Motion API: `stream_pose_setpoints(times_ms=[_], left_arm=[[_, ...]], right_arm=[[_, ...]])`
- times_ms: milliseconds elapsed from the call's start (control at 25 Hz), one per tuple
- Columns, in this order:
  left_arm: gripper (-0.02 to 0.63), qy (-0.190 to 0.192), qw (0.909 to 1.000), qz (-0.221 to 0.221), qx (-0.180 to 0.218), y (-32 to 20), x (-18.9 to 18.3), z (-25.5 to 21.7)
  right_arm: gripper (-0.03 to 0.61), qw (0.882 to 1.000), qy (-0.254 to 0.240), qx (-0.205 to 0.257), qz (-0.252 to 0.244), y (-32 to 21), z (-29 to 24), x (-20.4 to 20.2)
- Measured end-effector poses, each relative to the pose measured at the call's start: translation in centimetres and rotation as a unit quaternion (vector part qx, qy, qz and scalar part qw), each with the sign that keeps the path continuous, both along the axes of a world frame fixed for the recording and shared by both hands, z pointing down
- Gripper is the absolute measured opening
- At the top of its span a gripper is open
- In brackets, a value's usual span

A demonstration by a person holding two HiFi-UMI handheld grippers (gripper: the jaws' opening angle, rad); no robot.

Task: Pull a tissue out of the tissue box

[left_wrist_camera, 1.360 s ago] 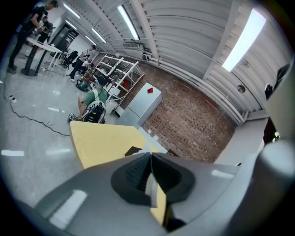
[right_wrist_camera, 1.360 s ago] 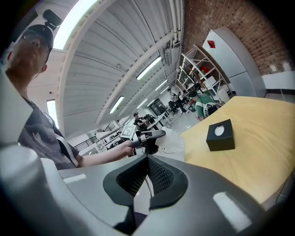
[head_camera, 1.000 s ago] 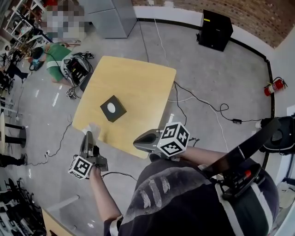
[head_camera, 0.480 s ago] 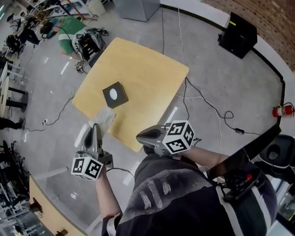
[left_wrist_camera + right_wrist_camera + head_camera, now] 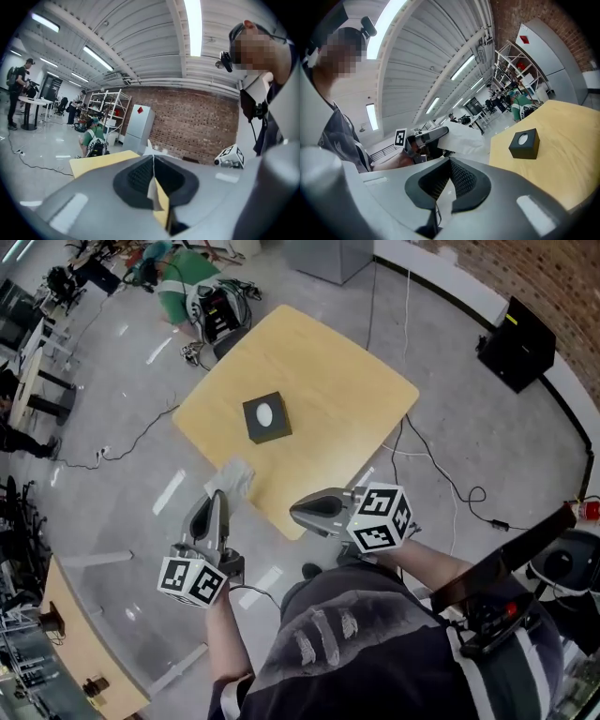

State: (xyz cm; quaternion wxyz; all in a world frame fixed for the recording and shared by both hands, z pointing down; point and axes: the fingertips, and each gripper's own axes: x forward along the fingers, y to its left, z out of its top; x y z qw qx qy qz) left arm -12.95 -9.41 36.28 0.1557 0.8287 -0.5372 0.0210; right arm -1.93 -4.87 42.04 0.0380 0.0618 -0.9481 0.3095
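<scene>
Clad in a dark grey short-sleeved T-shirt (image 5: 375, 657) with pale streaks, lower centre; black strap (image 5: 511, 554) lower right. Grey left gripper (image 5: 218, 499) and right gripper (image 5: 298, 513), each bearing a black-and-white marker cube (image 5: 380, 518).

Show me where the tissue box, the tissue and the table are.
tissue box (image 5: 265, 415): head view, oval opening on top.
tissue (image 5: 234, 476): head view, middle of the sheet.
table (image 5: 328, 381): head view, bare top.

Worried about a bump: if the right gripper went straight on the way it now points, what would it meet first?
Most likely the tissue, pinched in the left gripper and hanging straight ahead of the right gripper. How far off it is cannot be judged well.
</scene>
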Motion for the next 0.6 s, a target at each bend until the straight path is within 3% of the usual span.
stream_pose_setpoints(times_ms=[160,400,600], left_arm=[[0.003,0.002,0.9997,0.026,0.002,2.5,-2.1,-0.1],[0.003,0.008,0.9989,0.031,0.034,6.4,-7.6,-1.9],[0.003,0.020,0.9985,0.047,0.017,11.4,-12.7,-2.1]], right_arm=[[-0.002,1.000,0.016,-0.006,0.014,2.2,0.4,-2.5],[-0.002,1.000,0.011,0.023,-0.003,5.9,-1.7,-9.1],[-0.002,1.000,0.017,-0.007,0.005,11.3,-1.9,-14.6]])
